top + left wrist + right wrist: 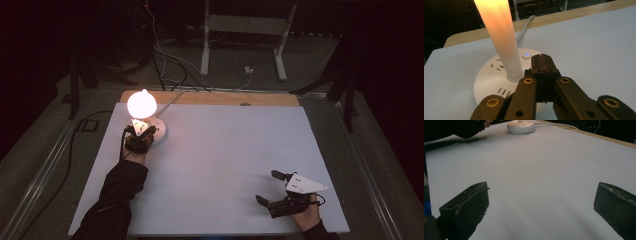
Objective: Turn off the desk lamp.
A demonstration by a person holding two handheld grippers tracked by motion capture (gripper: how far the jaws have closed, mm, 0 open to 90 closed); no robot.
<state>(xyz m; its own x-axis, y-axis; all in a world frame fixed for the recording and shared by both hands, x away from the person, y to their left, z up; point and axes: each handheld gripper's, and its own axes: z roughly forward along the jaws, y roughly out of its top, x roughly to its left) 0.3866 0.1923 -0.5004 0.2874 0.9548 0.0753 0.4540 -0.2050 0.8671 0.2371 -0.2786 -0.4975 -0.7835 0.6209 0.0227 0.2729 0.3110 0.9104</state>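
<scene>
Left gripper: mine, nearest the lens in its own view. Jaws clenched together, nothing between them, tips over the lamp base right beside the button. High view puts it against the near side of the lamp.
Table: white sheet over a wood top; lamp sits at its far left corner, everything else placed off that lamp.
Lamp: lit, glowing head on a white stem rising from the middle of the base.
Lamp base: round white puck with socket slots; cord leaves the far side toward the table's back edge.
Right gripper: mine too, well apart from the lamp at the near right corner. Jaws spread wide, holding nothing, resting on the sheet.
Button: small, blue dot lit, just right of the stem foot.
Risk 1: I'd say my closed tips are wider than the button. An off-centre press lands on the base and does nothing.
Risk 2: pushing at an angle could shove the light base or tip the stem, since nothing braces it.
Risk 3: drifting left bumps the stem.
</scene>
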